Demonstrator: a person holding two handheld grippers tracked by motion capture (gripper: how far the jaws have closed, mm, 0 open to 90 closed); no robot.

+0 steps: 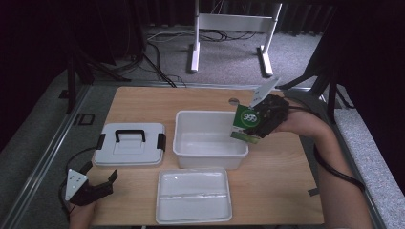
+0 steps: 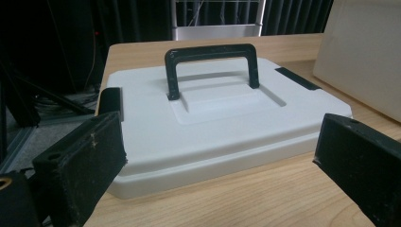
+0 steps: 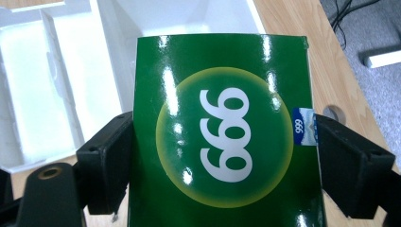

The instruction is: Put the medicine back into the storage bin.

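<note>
Four white plastic pieces and one green carton occupy the desk (image 1: 282, 191), listed here from largest to smallest. The open white bin (image 1: 210, 138) stands at the centre, with nothing seen inside it. To its left lies the grey-white lid (image 1: 130, 144) with a black handle (image 2: 211, 66) and black side latches; in front of the bin lies a shallow clear tray (image 1: 193, 195). The green carton (image 1: 247, 125), marked with a white "999" in a yellow-green disc, is held above the bin's right rim, tilted, its long axis running roughly upright along the jaws. The right gripper (image 1: 261, 125) is clamped on it, one jaw on each narrow side of the carton, as the right gripper view confirms. The bin's opening lies just left of and below the carton, so the coming move is judged a short leftward and downward travel by the right hand, clearly the nearer one. The left gripper (image 1: 98, 183) rests at the near left desk edge, jaws apart and holding nothing, facing the lid.
</note>
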